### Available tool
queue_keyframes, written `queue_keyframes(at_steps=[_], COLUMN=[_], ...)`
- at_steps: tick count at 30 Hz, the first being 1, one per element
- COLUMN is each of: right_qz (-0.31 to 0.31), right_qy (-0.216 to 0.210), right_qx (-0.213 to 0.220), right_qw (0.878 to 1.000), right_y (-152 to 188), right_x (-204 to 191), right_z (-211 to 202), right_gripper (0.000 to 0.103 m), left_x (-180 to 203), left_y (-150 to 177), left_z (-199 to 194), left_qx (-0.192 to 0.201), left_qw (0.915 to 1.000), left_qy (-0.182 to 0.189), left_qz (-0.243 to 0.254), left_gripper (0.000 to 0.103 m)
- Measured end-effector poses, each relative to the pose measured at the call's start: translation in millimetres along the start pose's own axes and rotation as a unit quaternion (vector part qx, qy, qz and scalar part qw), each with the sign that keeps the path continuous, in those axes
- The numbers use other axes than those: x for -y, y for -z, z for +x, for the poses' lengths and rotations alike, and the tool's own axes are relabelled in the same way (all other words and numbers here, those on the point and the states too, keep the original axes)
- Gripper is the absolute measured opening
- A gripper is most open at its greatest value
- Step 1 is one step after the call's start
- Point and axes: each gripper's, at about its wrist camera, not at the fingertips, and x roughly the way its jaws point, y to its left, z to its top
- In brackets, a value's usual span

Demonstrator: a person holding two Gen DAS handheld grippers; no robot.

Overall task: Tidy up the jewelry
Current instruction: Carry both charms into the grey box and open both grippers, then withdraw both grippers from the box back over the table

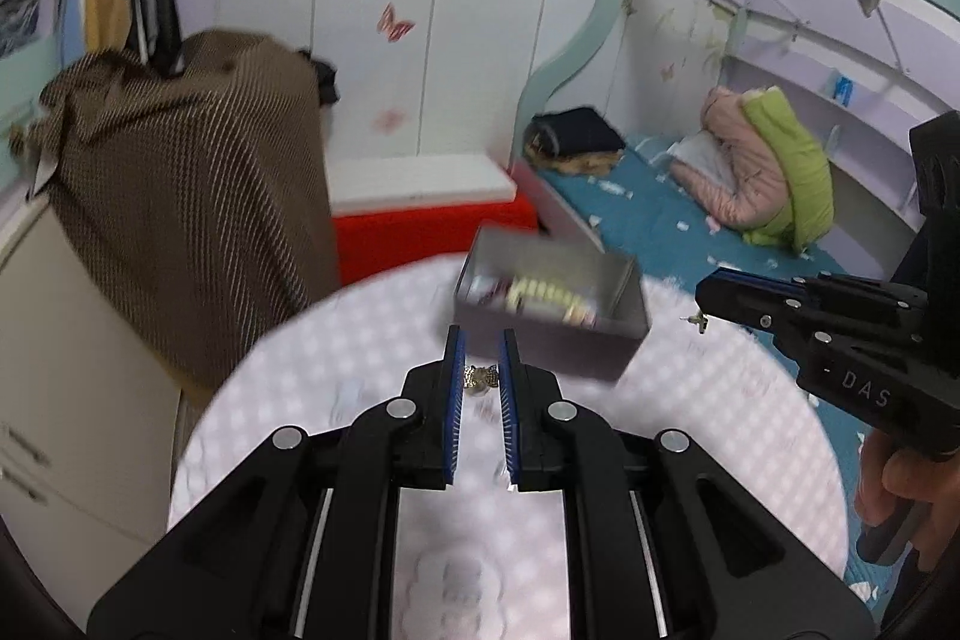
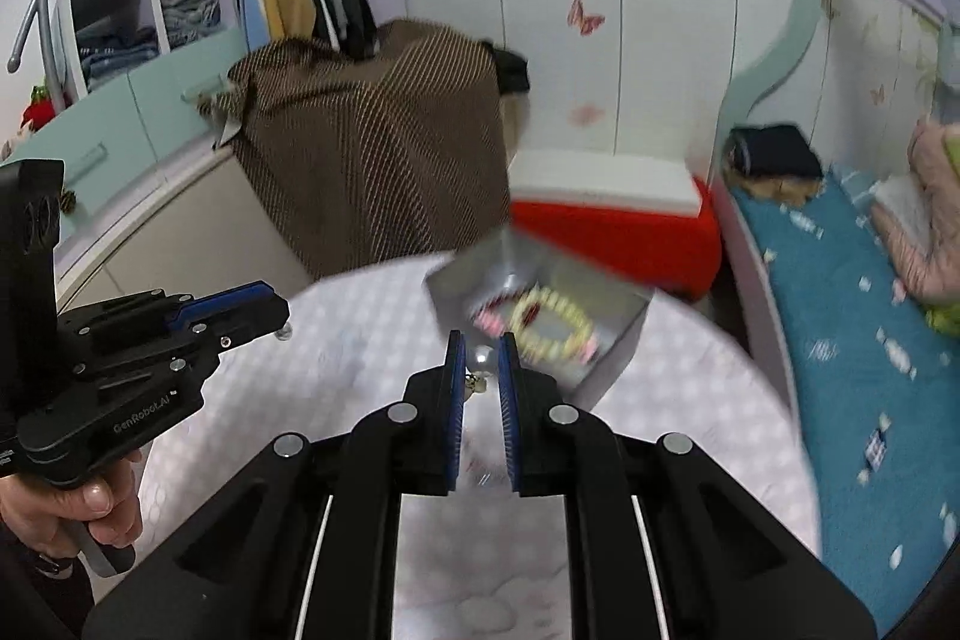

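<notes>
A grey open box (image 1: 558,304) stands on the round white table (image 1: 336,388), with a yellow bead bracelet (image 2: 555,325) and pink pieces inside. It also shows in the right wrist view (image 2: 540,316). My left gripper (image 1: 482,361) is shut on a small gold earring (image 1: 480,377), held above the table just in front of the box. My right gripper (image 2: 482,361) is shut on a silver pearl earring (image 2: 482,361) with a small metal clasp, at the box's near side. The right gripper shows from the side in the left wrist view (image 1: 711,292), with a small metal piece at its tip.
A brown striped cloth (image 1: 180,184) drapes over furniture left of the table. A red stool (image 1: 432,232) with a white top stands behind the box. A bed with a blue sheet (image 2: 840,316) and pink and green bedding lies to the right. A wardrobe stands behind.
</notes>
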Motion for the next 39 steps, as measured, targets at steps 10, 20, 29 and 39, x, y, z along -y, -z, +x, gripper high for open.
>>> queue_keyframes(at_steps=[10,20,29,39], right_qz=[0.022,0.066,0.081,0.126], right_qy=[-0.01,-0.027,-0.033,-0.027], right_qx=[-0.01,-0.047,-0.065,-0.063], right_qw=[1.0,0.996,0.994,0.99], right_y=[-52.1,-57.4,-58.5,-51.8], right_x=[39.3,61.7,71.7,82.8], right_z=[23.5,52.8,68.6,72.2], right_gripper=[0.01,0.01,0.01,0.096], left_x=[20.7,23.9,15.5,-13.7], left_y=[-76.0,-97.6,-95.5,-92.9], left_z=[49.1,121.3,143.7,114.3], left_qx=[-0.01,-0.071,-0.096,-0.062], left_qw=[0.9987,0.9953,0.9936,0.9962], left_qy=[0.049,0.065,0.057,-0.006], left_qz=[0.009,0.002,-0.018,-0.062], left_gripper=[0.012,0.012,0.041,0.094])
